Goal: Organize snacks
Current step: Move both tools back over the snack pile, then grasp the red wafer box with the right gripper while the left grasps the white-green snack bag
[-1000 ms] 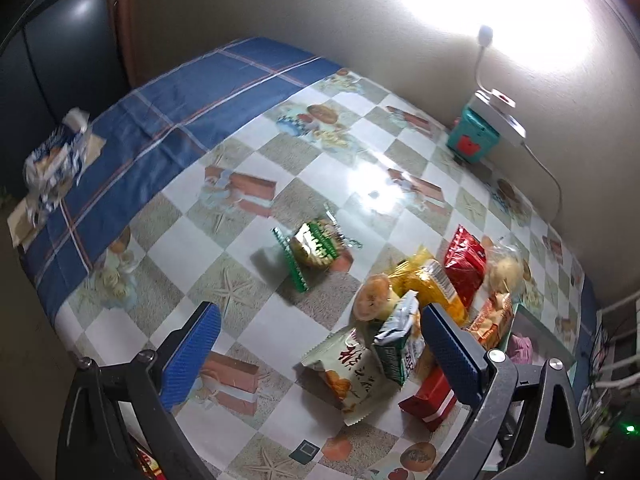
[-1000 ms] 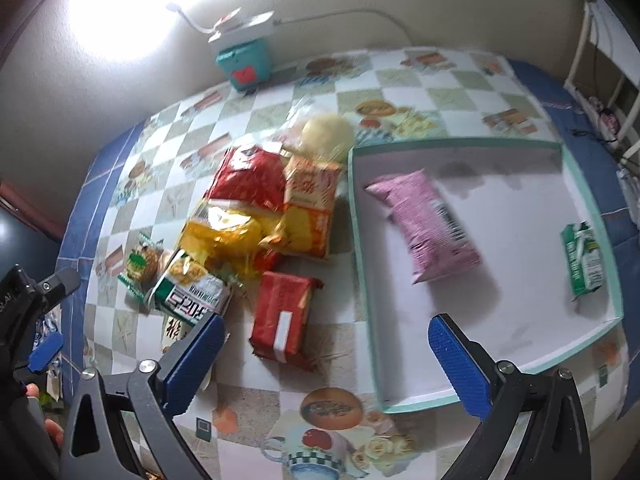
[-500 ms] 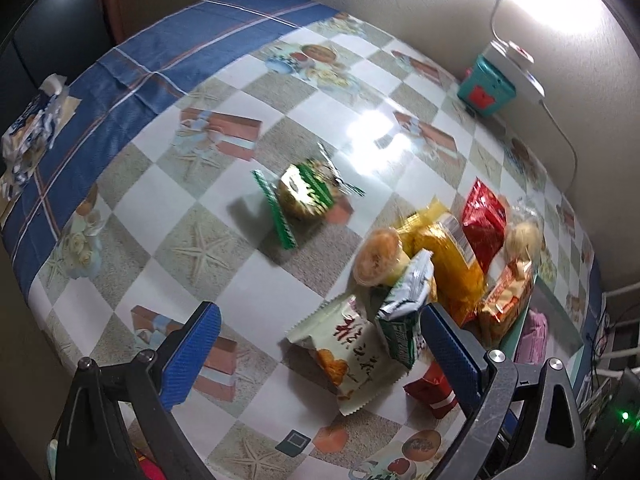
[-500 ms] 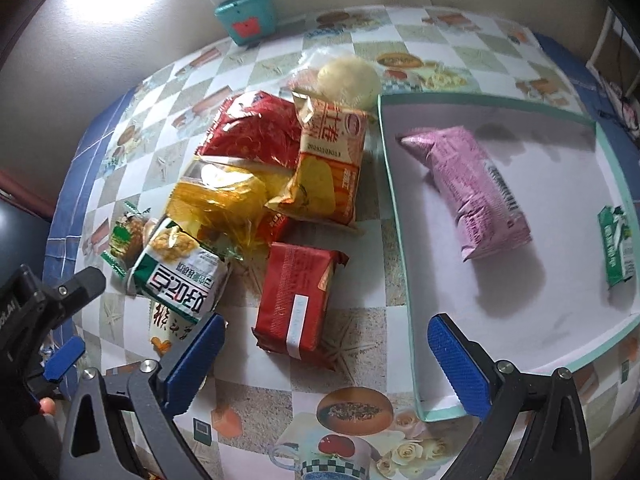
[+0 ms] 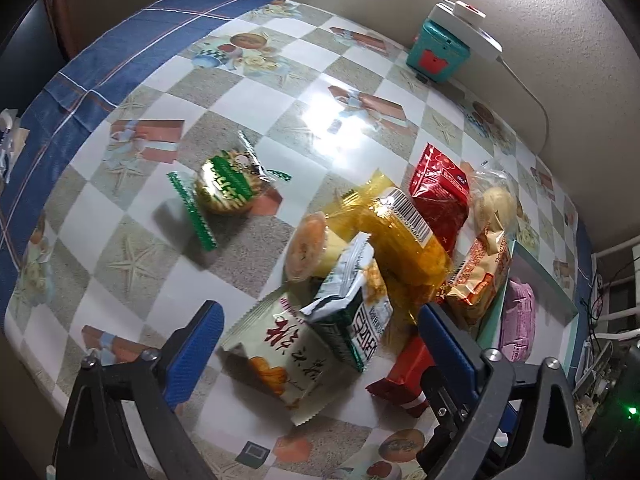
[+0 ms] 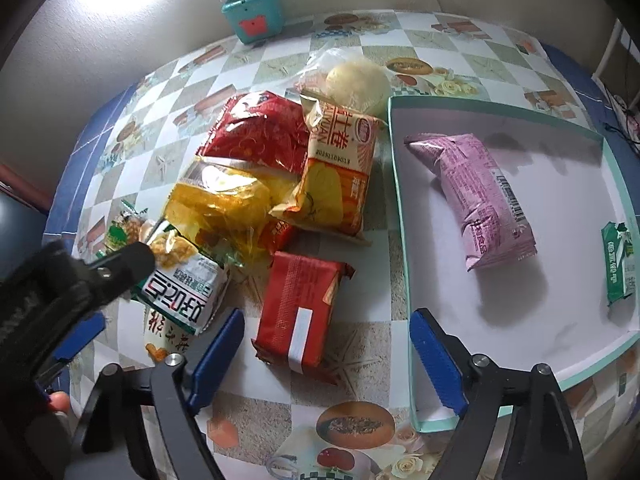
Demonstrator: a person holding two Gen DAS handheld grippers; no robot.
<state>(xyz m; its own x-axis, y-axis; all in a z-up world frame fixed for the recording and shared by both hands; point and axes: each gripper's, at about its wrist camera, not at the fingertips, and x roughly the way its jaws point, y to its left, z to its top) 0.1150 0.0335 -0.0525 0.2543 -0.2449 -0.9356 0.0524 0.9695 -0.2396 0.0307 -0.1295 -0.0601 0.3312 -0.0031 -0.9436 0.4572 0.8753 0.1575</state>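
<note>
Closing in since a sec ago, both claws wide open & empty: right gripper (image 6: 326, 354) w/ flat red foil snack pack (image 6: 298, 308) between its fingers, left gripper (image 5: 320, 350) over green-white crinkly bag (image 5: 352, 312), so pickups look imminent.

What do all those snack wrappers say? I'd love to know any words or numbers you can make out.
"好吃点" on the green and white packet.
"20251109013" on the orange packet, plus large characters I cannot read surely.
Large red characters on the cream packet: not surely readable.
Pink packet, small green packet, barcode on the yellow bag: too small or blurred.
</note>
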